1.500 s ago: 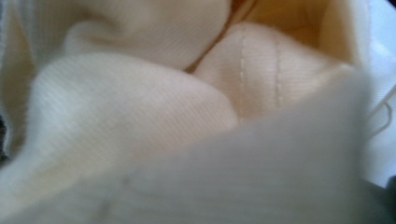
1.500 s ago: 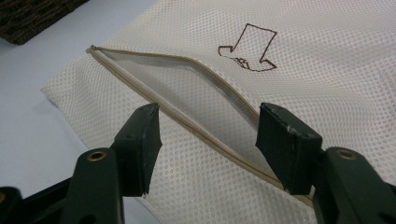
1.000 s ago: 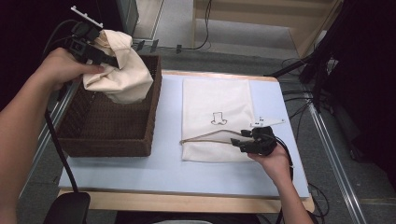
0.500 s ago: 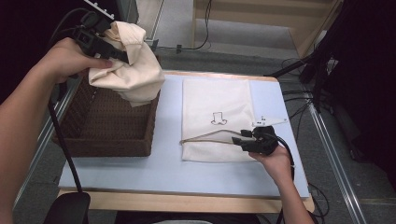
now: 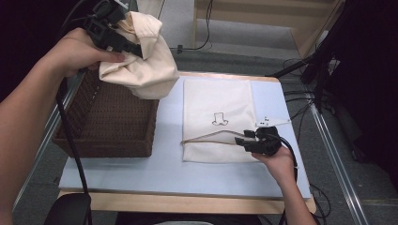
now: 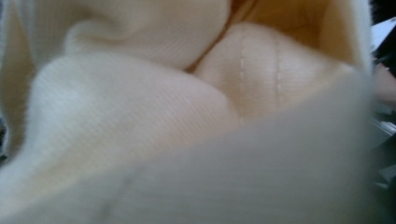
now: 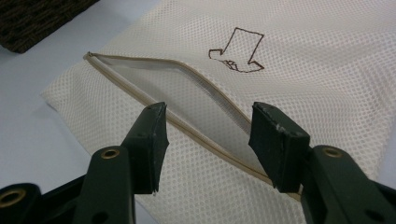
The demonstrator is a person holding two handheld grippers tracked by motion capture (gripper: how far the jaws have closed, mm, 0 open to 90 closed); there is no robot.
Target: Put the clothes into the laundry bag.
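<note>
1. The left gripper (image 5: 133, 49) is holding a bunched cream garment (image 5: 141, 65) clamped in its fingers, above the wicker basket (image 5: 108, 122)
2. The right gripper (image 7: 205, 140) is hovering with fingers apart over the mesh laundry bag (image 7: 289, 51), its zipper opening (image 7: 177, 88) lying just beyond the fingertips, on the surface (image 5: 164, 168)

Basket (image 5: 112, 122) blocks the table's left; the blue mat (image 5: 164, 168) in front looks free.
</note>
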